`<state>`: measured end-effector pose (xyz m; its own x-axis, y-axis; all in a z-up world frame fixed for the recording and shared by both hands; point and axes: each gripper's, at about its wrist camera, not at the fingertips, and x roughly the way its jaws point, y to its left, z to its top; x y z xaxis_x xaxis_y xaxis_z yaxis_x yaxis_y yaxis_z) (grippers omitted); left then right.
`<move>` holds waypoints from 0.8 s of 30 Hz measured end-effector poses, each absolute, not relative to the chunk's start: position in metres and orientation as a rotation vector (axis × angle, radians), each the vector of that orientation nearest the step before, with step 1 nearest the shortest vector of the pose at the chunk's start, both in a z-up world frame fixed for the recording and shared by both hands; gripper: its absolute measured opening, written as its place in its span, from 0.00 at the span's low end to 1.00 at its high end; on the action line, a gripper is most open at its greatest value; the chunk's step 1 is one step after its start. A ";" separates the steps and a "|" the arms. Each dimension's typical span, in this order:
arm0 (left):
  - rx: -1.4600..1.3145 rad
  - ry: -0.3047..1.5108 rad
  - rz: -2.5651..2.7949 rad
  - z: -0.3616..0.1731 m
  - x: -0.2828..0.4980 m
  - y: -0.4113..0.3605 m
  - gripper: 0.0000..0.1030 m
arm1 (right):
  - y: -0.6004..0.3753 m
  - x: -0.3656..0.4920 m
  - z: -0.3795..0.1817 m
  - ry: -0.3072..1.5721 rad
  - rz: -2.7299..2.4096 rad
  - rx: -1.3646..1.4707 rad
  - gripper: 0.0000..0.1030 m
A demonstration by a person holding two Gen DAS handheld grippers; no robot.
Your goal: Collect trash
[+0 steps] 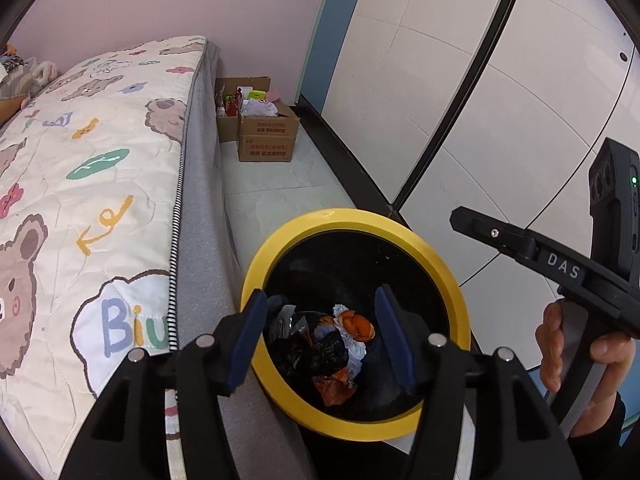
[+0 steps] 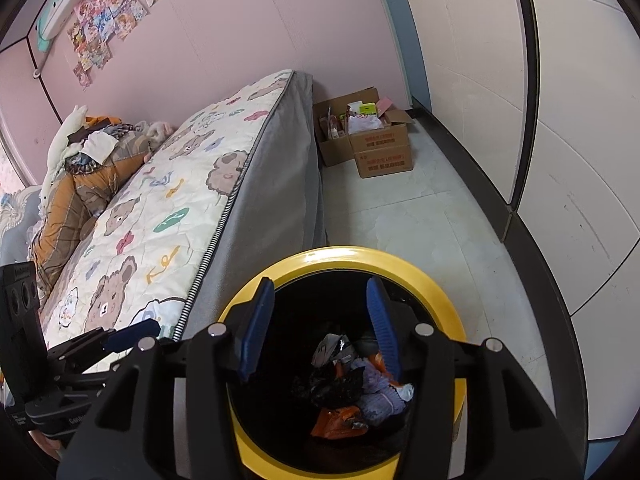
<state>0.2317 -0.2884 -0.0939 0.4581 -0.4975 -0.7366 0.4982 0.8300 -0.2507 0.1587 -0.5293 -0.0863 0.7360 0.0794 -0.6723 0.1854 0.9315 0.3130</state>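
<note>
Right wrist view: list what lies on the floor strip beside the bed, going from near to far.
Yellow-rimmed trash bin holding crumpled trash → bare tiled floor → stacked cardboard boxes → pink wall.

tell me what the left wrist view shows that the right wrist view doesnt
Only the left wrist view shows the person's right hand holding the right gripper's handle. Only the right wrist view shows the stickers on the pink wall and the piled bedding at the bed's head. Both show the yellow-rimmed bin holding trash, open grippers above it, the bed and cardboard boxes.
</note>
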 end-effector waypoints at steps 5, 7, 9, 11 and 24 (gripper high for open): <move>-0.017 0.900 -0.596 -0.087 0.229 -0.273 0.52 | -0.519 0.156 -0.080 0.747 -0.048 0.371 0.45; -0.023 0.902 -0.584 -0.085 0.228 -0.266 0.52 | -0.515 0.156 -0.078 0.748 -0.042 0.370 0.45; -0.034 0.903 -0.569 -0.082 0.225 -0.257 0.52 | -0.508 0.158 -0.075 0.750 -0.029 0.370 0.45; -0.046 0.901 -0.557 -0.080 0.224 -0.247 0.52 | -0.500 0.159 -0.072 0.752 -0.017 0.364 0.45; -0.103 0.863 -0.424 -0.062 0.211 -0.168 0.52 | -0.425 0.172 -0.053 0.767 0.098 0.310 0.47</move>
